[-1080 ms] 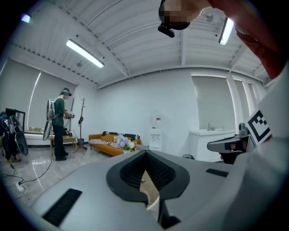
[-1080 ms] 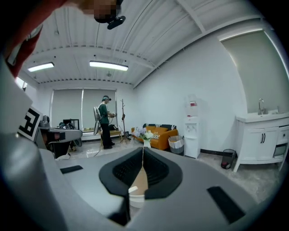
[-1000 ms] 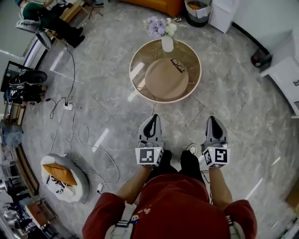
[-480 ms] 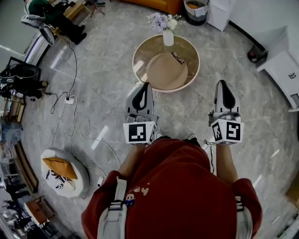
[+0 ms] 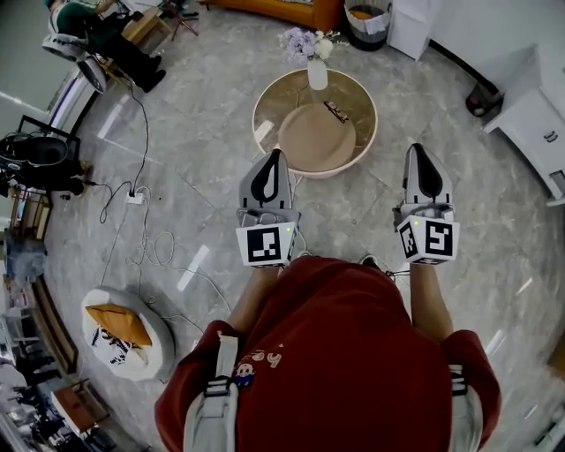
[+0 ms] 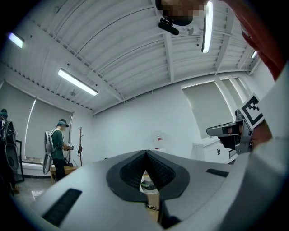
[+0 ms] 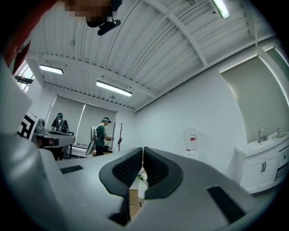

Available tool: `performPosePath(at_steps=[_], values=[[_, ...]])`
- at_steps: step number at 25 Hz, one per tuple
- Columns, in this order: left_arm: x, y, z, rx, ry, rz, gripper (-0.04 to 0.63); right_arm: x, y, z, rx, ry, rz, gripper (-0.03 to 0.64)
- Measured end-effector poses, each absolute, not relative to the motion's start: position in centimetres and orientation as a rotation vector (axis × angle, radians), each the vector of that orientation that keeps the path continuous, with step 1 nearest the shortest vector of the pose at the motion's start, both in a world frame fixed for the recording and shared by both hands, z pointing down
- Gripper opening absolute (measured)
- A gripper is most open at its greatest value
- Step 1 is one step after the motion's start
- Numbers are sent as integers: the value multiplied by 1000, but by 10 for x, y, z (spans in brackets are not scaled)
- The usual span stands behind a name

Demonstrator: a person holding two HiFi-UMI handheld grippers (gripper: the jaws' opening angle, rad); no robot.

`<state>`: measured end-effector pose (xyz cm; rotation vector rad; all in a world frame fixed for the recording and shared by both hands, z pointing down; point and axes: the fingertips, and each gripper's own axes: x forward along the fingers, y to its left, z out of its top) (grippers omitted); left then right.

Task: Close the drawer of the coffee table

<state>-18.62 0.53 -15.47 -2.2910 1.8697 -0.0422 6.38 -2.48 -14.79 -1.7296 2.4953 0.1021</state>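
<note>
Plainly, left tongs [image 5: 275, 154] and right tongs [image 5: 415, 148] (both pinched together, empty) hover short of the coffee table [image 5: 272, 101].

The counter [image 5: 275, 110] top conceals its drawer in the head view. A small dark item [image 5: 335, 110] on it is too small to identify. The picture's top edge cuts off the orange sofa [image 5: 291, 9].

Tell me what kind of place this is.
Probably a living-room mock-up in a big workspace: a round coffee table with a vase of flowers, white cabinets, and loose cables across the grey floor.
</note>
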Motion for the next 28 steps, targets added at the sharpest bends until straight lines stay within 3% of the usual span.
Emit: performPosePath(at_steps=[28], values=[[-191, 2, -149, -2262, 1916, -108, 12, 46, -44, -144, -1678, 2611, 130, 25]])
